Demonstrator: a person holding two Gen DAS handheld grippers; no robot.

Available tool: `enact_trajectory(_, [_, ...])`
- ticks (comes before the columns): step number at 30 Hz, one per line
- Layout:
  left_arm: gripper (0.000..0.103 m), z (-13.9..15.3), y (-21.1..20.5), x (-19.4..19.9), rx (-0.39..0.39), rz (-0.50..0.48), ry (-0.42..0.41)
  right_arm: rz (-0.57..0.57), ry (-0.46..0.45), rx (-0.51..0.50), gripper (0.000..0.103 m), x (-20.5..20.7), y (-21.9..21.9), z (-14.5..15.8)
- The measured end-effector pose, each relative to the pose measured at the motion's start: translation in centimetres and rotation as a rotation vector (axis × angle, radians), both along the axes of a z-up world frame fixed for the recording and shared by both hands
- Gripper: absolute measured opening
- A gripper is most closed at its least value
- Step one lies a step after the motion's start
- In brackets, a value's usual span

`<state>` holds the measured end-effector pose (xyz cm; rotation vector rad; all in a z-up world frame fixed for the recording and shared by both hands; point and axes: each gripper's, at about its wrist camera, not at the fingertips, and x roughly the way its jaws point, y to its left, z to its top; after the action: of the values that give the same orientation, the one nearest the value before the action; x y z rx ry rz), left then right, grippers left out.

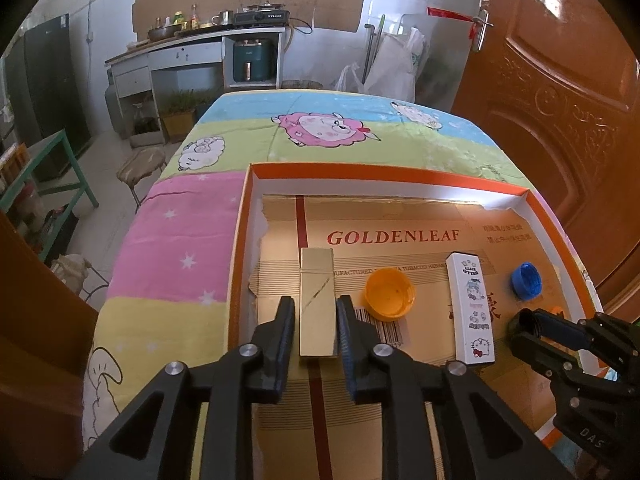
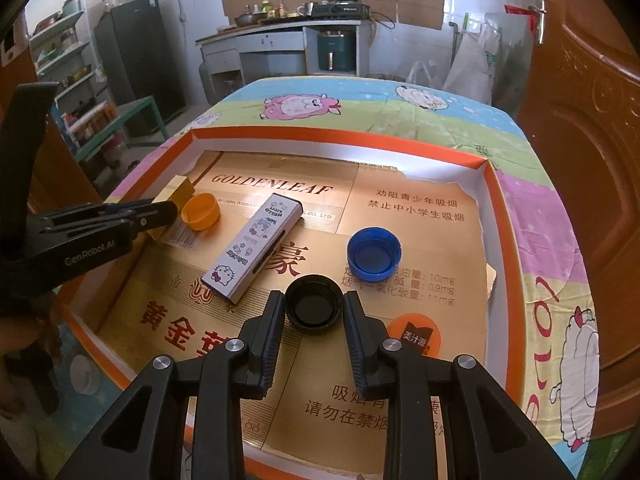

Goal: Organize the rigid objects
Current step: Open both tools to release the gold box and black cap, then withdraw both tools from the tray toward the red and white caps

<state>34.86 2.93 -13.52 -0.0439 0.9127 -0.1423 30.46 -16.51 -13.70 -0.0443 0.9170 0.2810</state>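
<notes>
A gold box (image 1: pixel 317 304) lies in the orange-rimmed tray (image 1: pixel 384 174), and my left gripper (image 1: pixel 316 308) is shut on it, one finger on each long side. It shows at the tray's left in the right wrist view (image 2: pixel 180 192). My right gripper (image 2: pixel 314 304) is shut on a black cap (image 2: pixel 314 305), open side up; it appears at the right edge of the left wrist view (image 1: pixel 528 322). An orange cap (image 1: pixel 390 293), a white Hello Kitty box (image 1: pixel 471 308) and a blue cap (image 1: pixel 526 281) lie loose on the tray's gold cardboard.
The tray (image 2: pixel 340 136) sits on a table with a cartoon sheep cloth (image 1: pixel 320 128). A brown door (image 1: pixel 560 80) stands close on the right. A stool (image 1: pixel 142 166) and green frame (image 1: pixel 52 168) stand left of the table. Kitchen counter at the back.
</notes>
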Motion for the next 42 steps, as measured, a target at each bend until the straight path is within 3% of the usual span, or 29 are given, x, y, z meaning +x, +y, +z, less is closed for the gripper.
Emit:
enact_trajectory(5, [0.027,0.4,0.2,-0.3,0.001,0.010,-0.019,-0.001,-0.007,0.001,0.031,-0.1,0.0,0.0])
enact_trajectory(10, [0.028,1.9,0.4,-1.0,-0.021,0.016,-0.072,0.000,-0.027,0.015,0.039,-0.4,-0.3,0.8])
enact_trajectory(42, [0.028,8.7,1.7,-11.1,-0.041,0.008,-0.186,-0.037,-0.162,0.031,0.040,-10.0,-0.9,8.5])
